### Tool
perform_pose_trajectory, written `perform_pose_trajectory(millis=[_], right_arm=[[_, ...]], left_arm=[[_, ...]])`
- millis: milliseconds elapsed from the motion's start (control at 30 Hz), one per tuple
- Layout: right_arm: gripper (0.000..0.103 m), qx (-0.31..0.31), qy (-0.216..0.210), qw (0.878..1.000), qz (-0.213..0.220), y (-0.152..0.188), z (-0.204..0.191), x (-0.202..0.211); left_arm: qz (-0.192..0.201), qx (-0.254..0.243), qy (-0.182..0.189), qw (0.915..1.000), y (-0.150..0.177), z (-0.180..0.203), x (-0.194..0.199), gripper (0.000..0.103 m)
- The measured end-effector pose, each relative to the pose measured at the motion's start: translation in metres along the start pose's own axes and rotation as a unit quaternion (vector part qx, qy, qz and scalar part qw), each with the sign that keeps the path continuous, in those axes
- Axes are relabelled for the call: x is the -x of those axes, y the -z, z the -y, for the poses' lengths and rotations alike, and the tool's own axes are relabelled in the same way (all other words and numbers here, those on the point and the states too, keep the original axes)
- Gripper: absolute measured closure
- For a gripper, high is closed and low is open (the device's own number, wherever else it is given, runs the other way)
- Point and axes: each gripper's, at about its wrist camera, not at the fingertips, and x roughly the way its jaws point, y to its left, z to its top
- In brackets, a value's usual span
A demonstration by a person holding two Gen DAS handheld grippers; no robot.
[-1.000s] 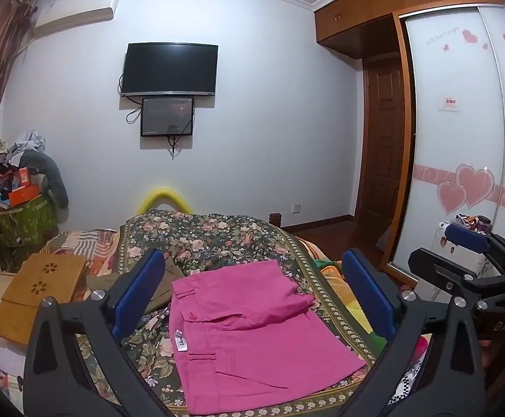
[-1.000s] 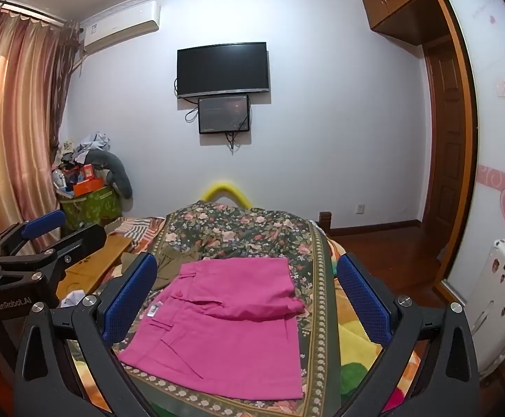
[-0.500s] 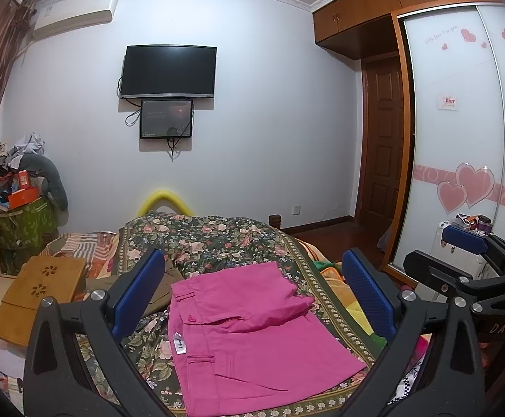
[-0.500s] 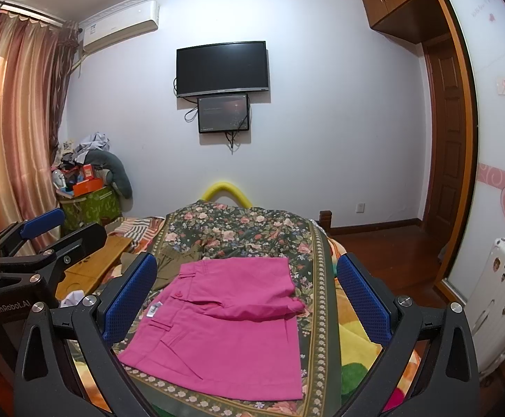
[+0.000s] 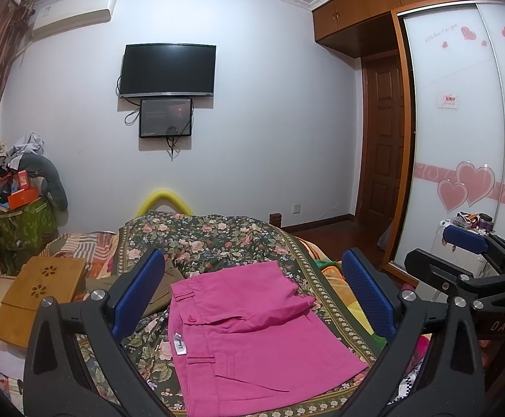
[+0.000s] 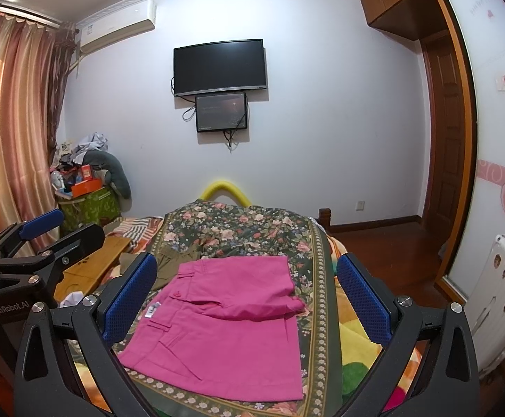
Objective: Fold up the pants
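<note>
Since a second ago almost nothing is altered: only a slight upward drift of both views is noted, and the pink pants are left lying folded on the floral bedspread, untouched. The fold is judged finished or nearly so. The left gripper and the right gripper are held above the bed with jaws spread wide, nothing grasped. "DAS" and "GenRobot.AI" are read on the gripper bodies; the white label at the waistband cannot be read.
</note>
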Motion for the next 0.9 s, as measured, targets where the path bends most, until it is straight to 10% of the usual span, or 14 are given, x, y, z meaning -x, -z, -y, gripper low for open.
perform_pose_trajectory(millis=[900], right_arm=[[0.000, 0.000, -0.001, 1.000, -0.006, 0.001, -0.003, -0.008]], left_arm=[[-0.010, 0.012, 0.001, 0.9999, 0.003, -0.015, -0.016, 0.000]])
